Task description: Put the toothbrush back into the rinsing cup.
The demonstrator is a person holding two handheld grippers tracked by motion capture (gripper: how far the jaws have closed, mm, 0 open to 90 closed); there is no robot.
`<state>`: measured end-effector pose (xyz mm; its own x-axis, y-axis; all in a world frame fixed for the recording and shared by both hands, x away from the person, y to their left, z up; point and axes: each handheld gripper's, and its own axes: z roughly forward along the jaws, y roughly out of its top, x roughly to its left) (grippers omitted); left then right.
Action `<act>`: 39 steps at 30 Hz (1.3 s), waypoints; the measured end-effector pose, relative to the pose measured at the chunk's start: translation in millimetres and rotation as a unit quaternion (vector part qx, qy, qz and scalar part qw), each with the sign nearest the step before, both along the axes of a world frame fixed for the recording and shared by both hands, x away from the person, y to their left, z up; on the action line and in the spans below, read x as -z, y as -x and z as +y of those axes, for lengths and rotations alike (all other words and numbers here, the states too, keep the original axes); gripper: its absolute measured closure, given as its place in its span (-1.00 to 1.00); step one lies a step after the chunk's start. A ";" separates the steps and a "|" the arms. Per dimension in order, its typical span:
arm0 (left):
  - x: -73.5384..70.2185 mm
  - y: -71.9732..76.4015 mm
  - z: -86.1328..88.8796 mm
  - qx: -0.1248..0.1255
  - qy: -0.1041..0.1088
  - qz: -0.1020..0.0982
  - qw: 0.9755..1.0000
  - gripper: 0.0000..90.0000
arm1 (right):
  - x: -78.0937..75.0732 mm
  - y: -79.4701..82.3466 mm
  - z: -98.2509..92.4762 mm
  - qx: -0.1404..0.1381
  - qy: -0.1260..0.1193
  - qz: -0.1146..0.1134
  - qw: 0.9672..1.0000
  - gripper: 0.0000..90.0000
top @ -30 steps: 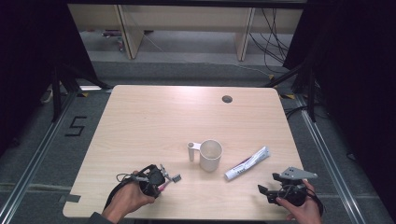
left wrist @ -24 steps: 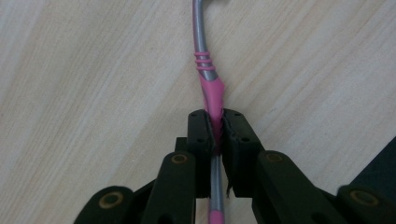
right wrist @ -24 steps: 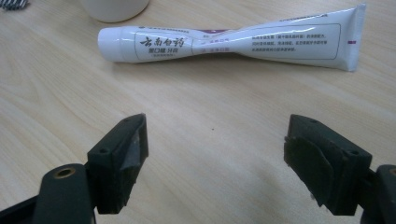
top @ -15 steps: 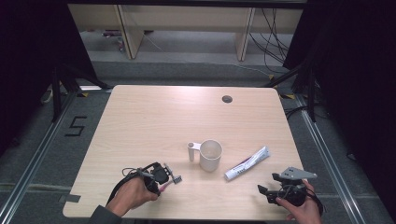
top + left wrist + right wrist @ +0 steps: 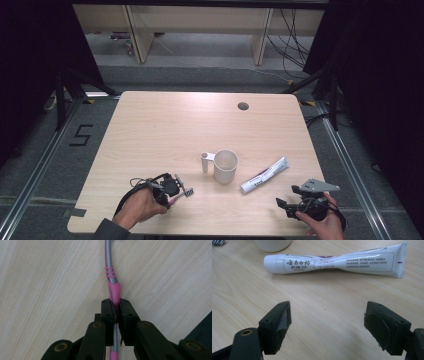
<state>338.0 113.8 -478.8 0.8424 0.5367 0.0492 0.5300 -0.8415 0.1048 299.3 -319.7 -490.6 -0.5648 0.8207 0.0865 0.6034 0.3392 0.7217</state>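
From the high view, the left gripper [image 5: 172,190] lay low on the near left part of the table [image 5: 165,125], clamped on a toothbrush [image 5: 183,193] whose head stuck out toward the cup [image 5: 225,166]. The cup stood near the middle, its handle turned left. A tube of toothpaste [image 5: 264,174] lay just right of the cup, slanted. The right gripper [image 5: 292,205] rested at the near right edge, close to the tube's cap end.

In the left gripper view, the jaws were pressed tight on the toothbrush [image 5: 113,291] at its pink grip, the grey neck running away over the wood.

In the right gripper view, the jaws stood wide apart with nothing between them, and the toothpaste [image 5: 334,263] lay crosswise beyond them, apart from the pads.
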 end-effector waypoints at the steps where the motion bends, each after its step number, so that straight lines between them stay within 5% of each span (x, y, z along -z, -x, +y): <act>1: 0.8 0.8 1.4 0.000 0.006 -0.004 1.000 0.83 | -0.1 -0.7 -0.9 -0.004 0.004 -0.006 1.000 -0.50; 10: -7.1 1.3 13.1 -0.013 0.036 -0.017 0.999 0.84 | -0.1 -1.5 -1.2 -0.004 0.006 -0.009 1.000 -0.50; 16: -16.1 0.5 21.3 -0.032 0.078 -0.040 0.996 0.84 | -0.2 -1.4 -1.2 -0.002 0.003 -0.010 1.000 -0.50; 20: -19.1 0.3 26.5 -0.039 0.102 -0.055 0.993 0.83 | -0.2 -1.6 -1.4 -0.004 0.004 -0.011 1.000 -0.50; 25: -21.1 0.9 32.5 -0.053 0.140 -0.085 0.985 0.83 | -0.5 -1.2 -1.3 -0.001 0.005 -0.009 1.000 -0.50; 27: -22.3 1.2 33.2 -0.056 0.142 -0.088 0.984 0.84 | -0.4 -1.4 -1.2 -0.001 0.006 -0.010 1.000 -0.50; 30: -26.8 0.4 36.9 -0.066 0.167 -0.118 0.977 0.84 | 0.3 -2.0 -1.3 -0.005 0.002 -0.009 1.000 -0.50; 32: -28.2 0.6 37.5 -0.068 0.174 -0.122 0.975 0.84 | -0.6 -1.8 -1.4 -0.003 0.002 -0.007 1.000 -0.50; 33: -31.9 0.3 38.9 -0.075 0.186 -0.134 0.970 0.84 | -0.5 -1.9 -1.5 -0.003 0.002 -0.005 1.000 -0.50; 34: -31.9 0.3 38.9 -0.075 0.186 -0.134 0.970 0.84 | -0.1 -2.0 -1.2 -0.003 0.002 -0.006 1.000 -0.50; 35: -36.3 -1.0 40.4 -0.076 0.196 -0.147 0.967 0.84 | 0.4 -2.2 -1.5 -0.005 0.003 -0.011 1.000 -0.50; 36: -36.3 -1.0 40.4 -0.076 0.196 -0.147 0.967 0.84 | 0.4 -2.2 -1.5 -0.005 0.003 -0.011 1.000 -0.50; 37: -39.8 -1.7 40.8 -0.077 0.204 -0.156 0.964 0.84 | -0.2 -2.0 -1.3 -0.002 0.006 -0.013 1.000 -0.50; 38: -39.4 -0.9 39.5 -0.090 0.219 -0.173 0.956 0.84 | -0.4 -2.0 -1.5 -0.002 0.007 -0.011 1.000 -0.50; 39: -40.1 -1.5 39.1 -0.093 0.227 -0.178 0.953 0.84 | 0.0 -2.1 -1.4 -0.002 0.006 -0.013 1.000 -0.50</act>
